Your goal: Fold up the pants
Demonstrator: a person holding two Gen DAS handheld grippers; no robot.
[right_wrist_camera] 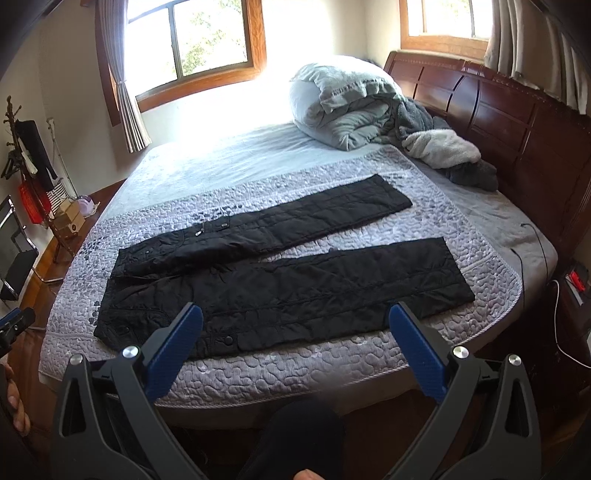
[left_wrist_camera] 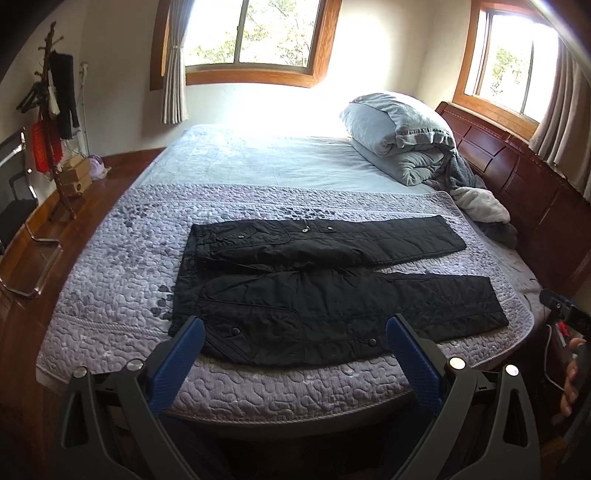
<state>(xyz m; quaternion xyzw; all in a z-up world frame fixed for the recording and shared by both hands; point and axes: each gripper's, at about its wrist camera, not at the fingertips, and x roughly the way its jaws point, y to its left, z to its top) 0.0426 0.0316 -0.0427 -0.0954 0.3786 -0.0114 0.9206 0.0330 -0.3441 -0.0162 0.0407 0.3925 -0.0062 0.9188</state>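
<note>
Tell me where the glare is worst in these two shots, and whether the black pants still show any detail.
Left wrist view: the window blows out, washing the wall and far bedsheet white; the black pants keep their quilting and snaps. Right wrist view: the same window blooms across the far mattress; the pants read darker, stitching faint. Both views: fisheye bends the bed edge and darkens the corners.

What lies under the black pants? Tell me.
The black pants lie flat on a grey quilted bedspread, which shows all around them. The part beneath the fabric is covered, so anything there cannot be seen.
</note>
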